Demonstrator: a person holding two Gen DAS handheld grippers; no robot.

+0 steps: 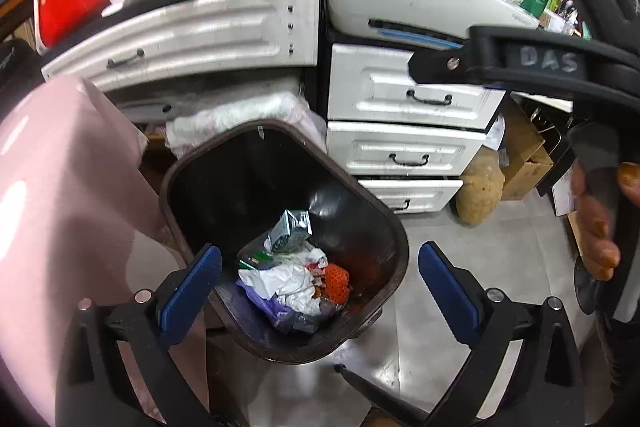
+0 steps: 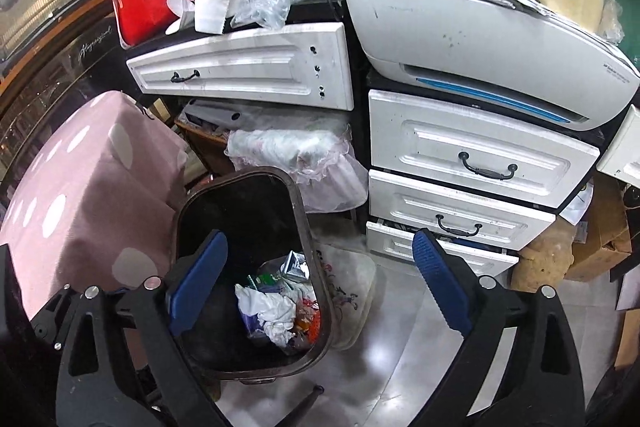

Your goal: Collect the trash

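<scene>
Two grippers, left [image 1: 320, 291] & right [image 2: 320, 283], both spread wide w/ nothing between, over the bin [image 1: 394, 227] on the floor. Trash [image 1: 296, 279] lies at its bottom: crumpled paper, foil pack; prob light, soft, crushable, so pinch a fold

The left gripper [image 1: 320, 291] hangs over the dark trash bin [image 1: 394, 247], its blue fingers [image 1: 192, 293] spread wide with nothing between them. Crumpled white paper [image 1: 290, 281], a silver carton [image 1: 290, 229] and orange netting [image 1: 337, 281] lie in the bin.
</scene>
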